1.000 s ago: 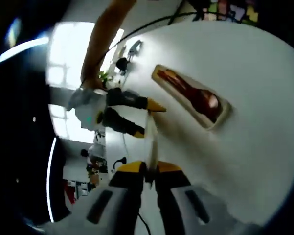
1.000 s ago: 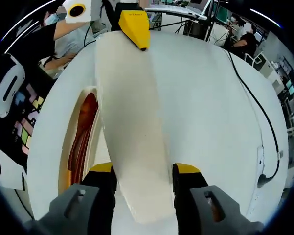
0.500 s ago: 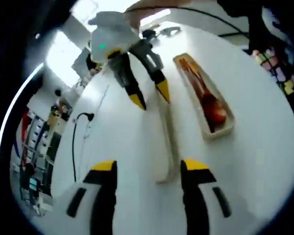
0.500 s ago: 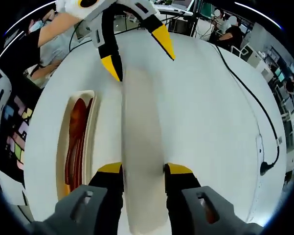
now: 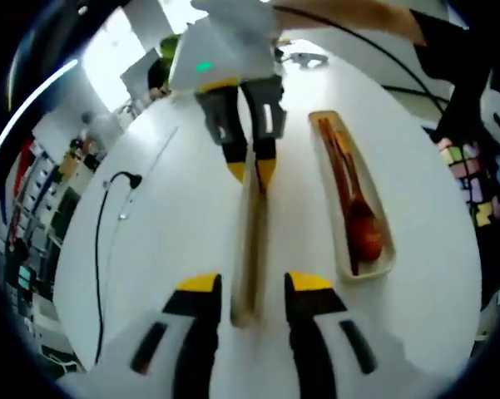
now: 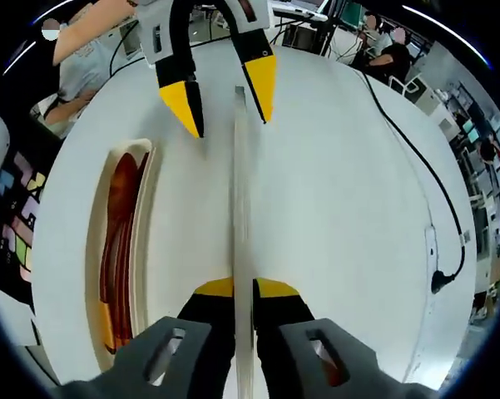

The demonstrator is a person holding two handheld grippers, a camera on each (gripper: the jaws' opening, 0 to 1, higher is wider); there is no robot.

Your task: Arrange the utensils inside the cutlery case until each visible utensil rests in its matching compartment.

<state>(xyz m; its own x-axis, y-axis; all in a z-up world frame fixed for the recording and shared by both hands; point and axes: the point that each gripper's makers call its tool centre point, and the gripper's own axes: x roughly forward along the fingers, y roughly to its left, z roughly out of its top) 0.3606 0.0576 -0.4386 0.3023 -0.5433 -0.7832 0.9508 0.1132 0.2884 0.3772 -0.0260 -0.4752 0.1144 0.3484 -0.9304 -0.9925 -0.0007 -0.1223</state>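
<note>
White and round, the desk [image 6: 349,191] is sitting in a busy room, with people working at benches beyond its far edge. On it, a cream cutlery case [image 5: 349,208] is lying open, holding a reddish wooden spoon [image 5: 362,229] and other wooden utensils too blurred to name. Just beside the case, the cream lid [image 6: 240,216] is standing on edge. The right gripper [image 6: 243,287] is clamping the lid with jaws together on one end; the left gripper [image 5: 245,283] is hovering around the other end, jaws apart. A black cable [image 6: 437,183] is trailing across the desk.
</note>
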